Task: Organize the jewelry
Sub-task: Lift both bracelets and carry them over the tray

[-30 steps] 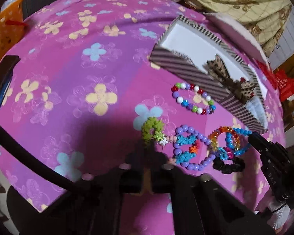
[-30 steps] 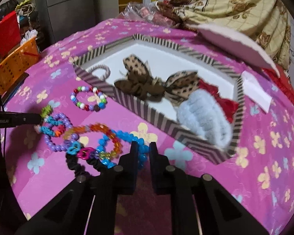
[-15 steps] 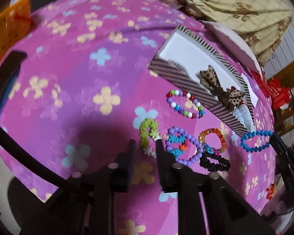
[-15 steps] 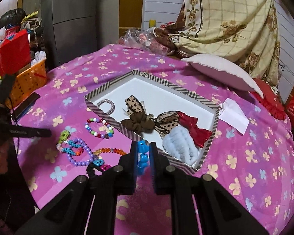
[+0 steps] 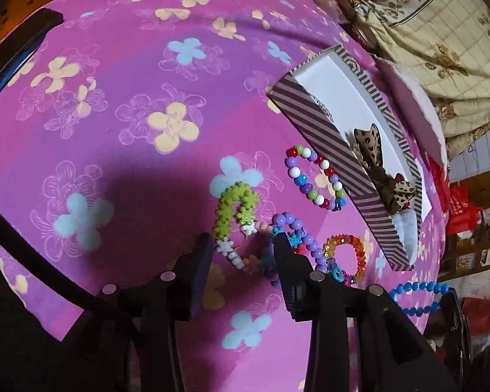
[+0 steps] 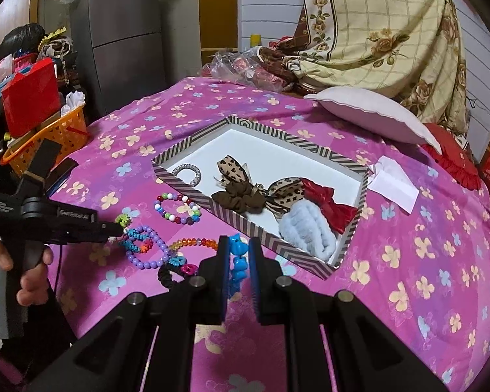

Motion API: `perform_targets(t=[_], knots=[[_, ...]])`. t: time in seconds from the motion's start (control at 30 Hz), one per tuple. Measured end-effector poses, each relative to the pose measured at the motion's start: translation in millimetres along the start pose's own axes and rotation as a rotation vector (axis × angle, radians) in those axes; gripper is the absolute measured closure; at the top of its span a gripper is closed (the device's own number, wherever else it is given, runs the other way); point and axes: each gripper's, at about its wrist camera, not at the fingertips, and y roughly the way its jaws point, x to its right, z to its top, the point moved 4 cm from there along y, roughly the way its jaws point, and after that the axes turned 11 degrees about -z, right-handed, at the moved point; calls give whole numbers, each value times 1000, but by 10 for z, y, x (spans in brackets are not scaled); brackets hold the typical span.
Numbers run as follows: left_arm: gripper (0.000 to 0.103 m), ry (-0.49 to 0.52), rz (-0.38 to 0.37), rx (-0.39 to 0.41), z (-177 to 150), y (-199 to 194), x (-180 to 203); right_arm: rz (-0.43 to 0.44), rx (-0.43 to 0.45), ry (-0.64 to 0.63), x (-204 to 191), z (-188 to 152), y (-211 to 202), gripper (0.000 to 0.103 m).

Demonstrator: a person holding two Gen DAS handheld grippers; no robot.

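Observation:
My right gripper is shut on a blue bead bracelet, held above the bed in front of the striped box; the bracelet hangs at the lower right of the left wrist view. My left gripper is open, its jaws on either side of the white end of a green flower bracelet. Beside it lie a purple bead bracelet, a multicolour bead bracelet and an orange crystal bracelet. The box holds leopard bows, a red bow and a white scrunchie.
The pink flowered bedspread covers the bed. A pale pillow and a folded quilt lie behind the box. An orange basket stands off the bed's left side. A white paper lies right of the box.
My right gripper has lifted the blue bracelet off the bed and pulled back. My left gripper has opened and come down around the green bracelet's end.

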Motion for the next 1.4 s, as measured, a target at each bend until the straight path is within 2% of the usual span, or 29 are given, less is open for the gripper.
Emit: perform_targets(t=[0.03,0.1,0.23,0.47,0.57,0.63,0.67,0.7,0.77,0.87,1.0,1.17,1.3,1.33,1.4], knots=[[66,19,19,0,-11,18,26,3,1,0,1,1,-3,92],[92,46,46,-8,-24,49,41,6,3,-1,-1,5,-10,92],[103,69,29,-25,-4,9,-11,9,11,5,8,23,-39,92],[103,181,6,29,108,-331,167,9,20,13,26,95,-69,92],[103,213,-23,-11,63,-313,242,12,24,16,11,110,-85,92],[102,167,-34,-38,-13,-252,212,13,21,12,-11,103,-79,92],[96,146,-41,-46,-29,-216,197,14,20,12,-16,102,-77,92],[84,128,-48,-54,-44,-174,184,19,17,15,-21,91,-75,92],[73,62,-58,-48,-67,-108,111,24,15,16,-28,75,-75,92],[72,10,-41,-28,-57,-56,49,23,11,14,-8,42,-72,92],[70,-15,27,4,-66,16,33,30,9,41,70,8,-63,92],[70,16,151,3,-66,97,179,36,13,62,140,-17,-55,92],[70,66,179,-39,-132,182,288,47,24,75,175,-18,-66,92],[72,85,191,-48,-141,191,301,50,26,78,181,-18,-70,92],[88,113,198,-67,-146,195,296,57,30,81,185,-20,-76,92]])
